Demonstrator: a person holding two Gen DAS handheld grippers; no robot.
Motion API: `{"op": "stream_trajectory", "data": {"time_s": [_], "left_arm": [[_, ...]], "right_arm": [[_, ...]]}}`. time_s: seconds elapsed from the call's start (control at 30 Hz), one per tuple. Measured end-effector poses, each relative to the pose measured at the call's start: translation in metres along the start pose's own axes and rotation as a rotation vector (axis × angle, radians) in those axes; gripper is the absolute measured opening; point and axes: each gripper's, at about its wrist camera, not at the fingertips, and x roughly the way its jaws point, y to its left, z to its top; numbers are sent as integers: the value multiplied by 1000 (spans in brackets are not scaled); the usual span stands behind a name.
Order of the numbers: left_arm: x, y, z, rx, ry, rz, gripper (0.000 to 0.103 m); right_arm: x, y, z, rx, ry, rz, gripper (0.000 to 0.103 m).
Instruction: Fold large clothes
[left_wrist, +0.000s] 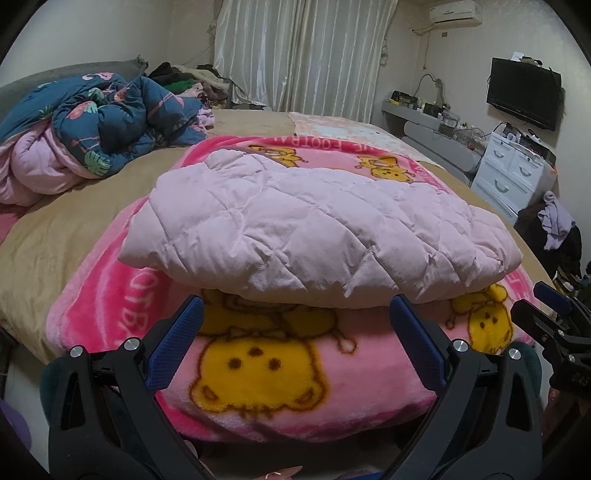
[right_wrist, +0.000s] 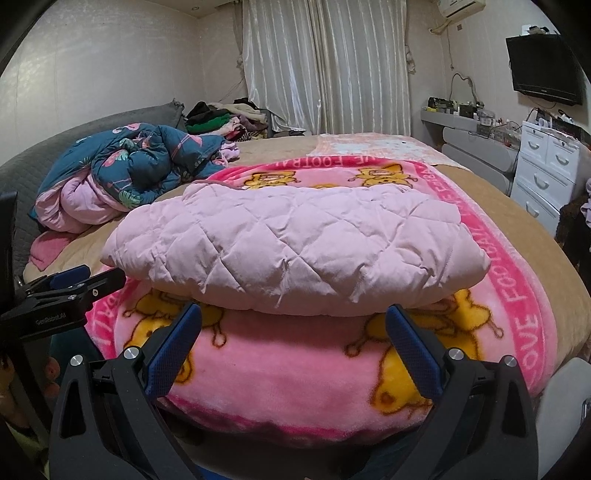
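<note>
You held both the left gripper (left_wrist: 295, 317) and right gripper (right_wrist: 293, 321) spread wide and empty just before the pale pink diamond-quilted puffy jacket (left_wrist: 314, 229) (folded into a plump, wrinkled bundle), which lay on the pink bear-print fleece blanket (left_wrist: 280, 373).

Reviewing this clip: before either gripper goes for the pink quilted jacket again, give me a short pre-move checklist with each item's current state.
1. Left gripper open, empty: ok.
2. Right gripper open, empty: ok.
3. Jacket lies folded in a compact bundle on the pink blanket: ok.
4. Jacket free of both grippers, near edge just ahead of the fingertips: ok.
5. Sleeves tucked in, none hanging out on the visible sides: ok; far side cannot tell.
6. Blue duvet clear of the jacket: ok.
</note>
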Motion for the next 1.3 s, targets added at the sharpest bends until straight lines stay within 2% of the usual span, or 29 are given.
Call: {"op": "stream_trajectory", "data": {"time_s": [1.3], "left_arm": [[-2, 3, 0, 8, -7, 26, 94]], "right_arm": [[1, 2, 0, -1, -1, -4, 99]]}}
